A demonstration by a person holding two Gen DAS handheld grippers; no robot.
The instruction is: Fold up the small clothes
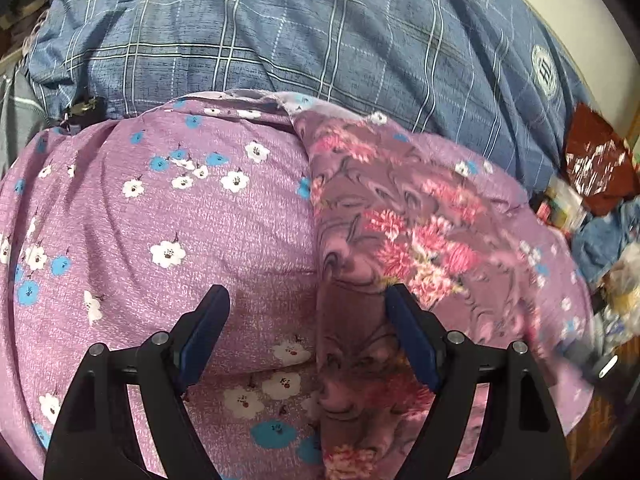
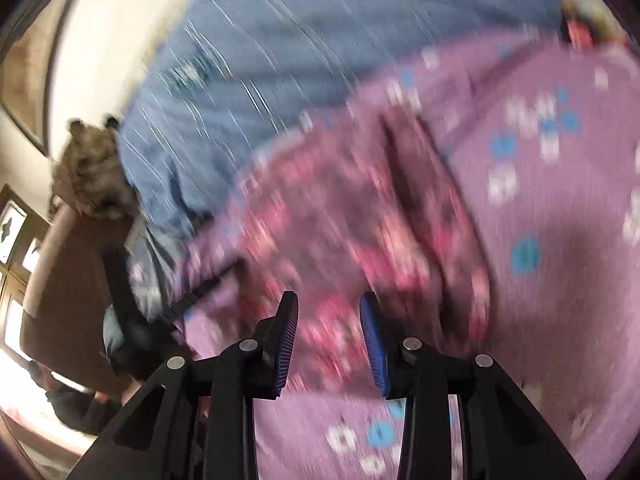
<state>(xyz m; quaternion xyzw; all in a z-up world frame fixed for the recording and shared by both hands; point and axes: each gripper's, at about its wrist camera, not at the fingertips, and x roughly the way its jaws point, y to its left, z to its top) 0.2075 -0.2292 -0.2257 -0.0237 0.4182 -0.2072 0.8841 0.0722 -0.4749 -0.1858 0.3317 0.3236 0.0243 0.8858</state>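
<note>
**Two grippers over a floral garment, nothing pinched yet**

Nearest, left gripper [image 1: 308, 312]: jaws spread wide, empty, hung just above the purple cloth [image 1: 192, 208], straddling the edge where the pink-flowered garment [image 1: 384, 240] overlapped it. Probably lined up to take that edge for a fold. Right gripper [image 2: 329, 312]: jaws partly parted, nothing visibly between the pads, aimed at the same pink-flowered garment [image 2: 320, 232]; view heavily blurred, contact impossible to tell. Garment itself lay draped lengthwise on the purple cloth [image 2: 560, 240], rumpled, not yet folded. Farther off: blue plaid sheet [image 1: 280, 40], likely just bedding underneath. Beyond, to the right: clutter [image 1: 592, 184], well apart.
</note>
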